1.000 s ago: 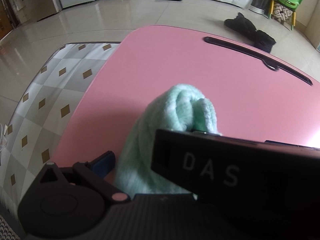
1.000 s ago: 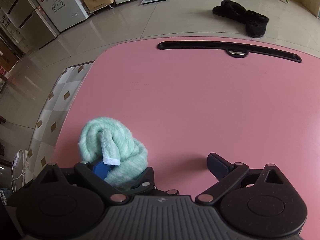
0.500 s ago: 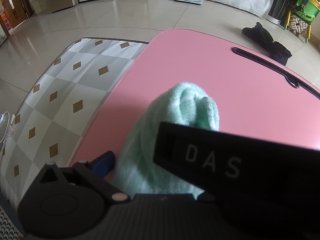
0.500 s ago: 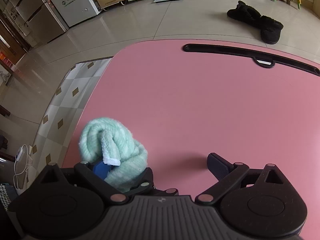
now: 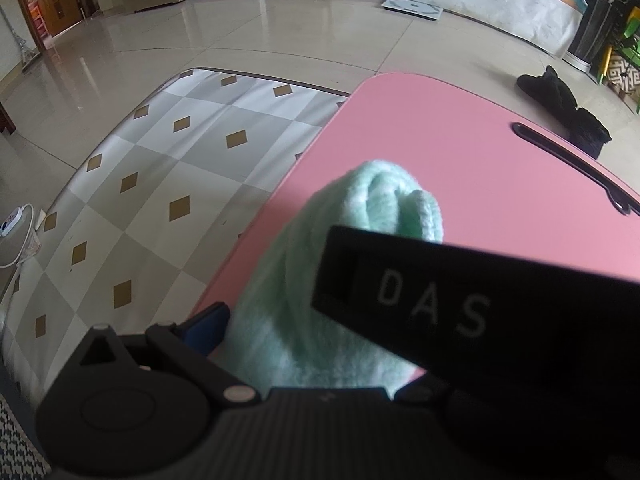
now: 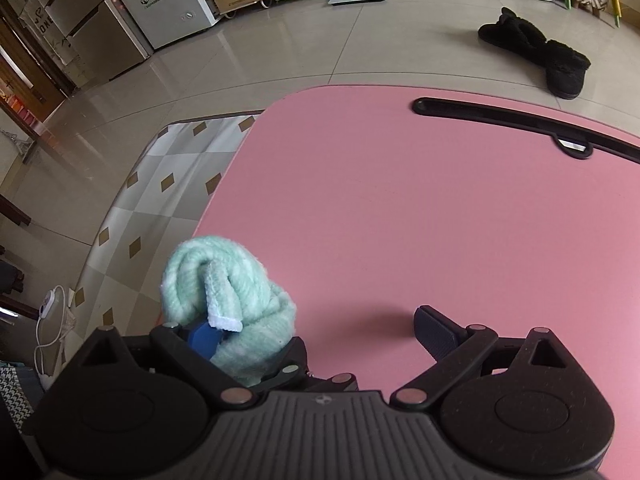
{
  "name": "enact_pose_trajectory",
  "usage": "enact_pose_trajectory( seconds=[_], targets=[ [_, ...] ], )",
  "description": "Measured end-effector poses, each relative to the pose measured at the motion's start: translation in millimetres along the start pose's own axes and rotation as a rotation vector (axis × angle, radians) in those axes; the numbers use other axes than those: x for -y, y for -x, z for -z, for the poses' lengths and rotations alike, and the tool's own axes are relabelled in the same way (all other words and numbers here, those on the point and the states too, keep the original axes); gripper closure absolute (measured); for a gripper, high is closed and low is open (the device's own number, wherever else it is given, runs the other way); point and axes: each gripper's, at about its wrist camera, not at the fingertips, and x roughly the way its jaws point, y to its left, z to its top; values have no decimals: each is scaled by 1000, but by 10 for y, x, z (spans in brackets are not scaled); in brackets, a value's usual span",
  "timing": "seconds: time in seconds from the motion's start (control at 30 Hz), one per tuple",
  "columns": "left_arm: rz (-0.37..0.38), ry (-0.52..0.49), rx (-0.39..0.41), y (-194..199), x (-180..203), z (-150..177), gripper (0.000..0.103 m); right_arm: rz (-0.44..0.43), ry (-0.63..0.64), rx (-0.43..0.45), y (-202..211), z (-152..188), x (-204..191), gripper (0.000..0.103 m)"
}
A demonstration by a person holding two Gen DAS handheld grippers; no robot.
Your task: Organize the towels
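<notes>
A rolled mint-green towel [image 5: 320, 280] fills the span of my left gripper [image 5: 320, 320], which is closed on its sides just above the left edge of the pink table [image 5: 460, 168]. Only the left blue pad [image 5: 208, 320] shows. The other finger is hidden by a black bar marked DAS [image 5: 460, 312], part of the right gripper. In the right wrist view the towel [image 6: 240, 280] bunches against the left blue pad [image 6: 204, 336] of my right gripper [image 6: 320, 334], which stands wide open over the table [image 6: 400, 200] with nothing between its pads.
A black slot with a handle [image 6: 500, 118] runs along the table's far side. A grey checked mat [image 5: 160, 184] lies on the floor to the left, with a white power strip [image 6: 50, 304]. Black slippers [image 6: 536, 56] sit on the tiles beyond; cabinets line the back wall.
Both grippers and the towel have moved left together toward the table's left edge. More of the checked mat and floor is now in view. Jaw openings look unchanged.
</notes>
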Motion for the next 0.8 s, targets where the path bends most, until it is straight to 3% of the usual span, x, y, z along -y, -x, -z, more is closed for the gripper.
enact_pose_trajectory(
  seconds=[0.43, 0.8],
  targets=[
    [-18, 36, 5, -76, -96, -122, 0, -18, -3, 3, -93, -112, -104, 6],
    [-5, 9, 13, -138, -4, -236, 0, 2, -48, 17, -98, -183, -28, 6]
  ],
)
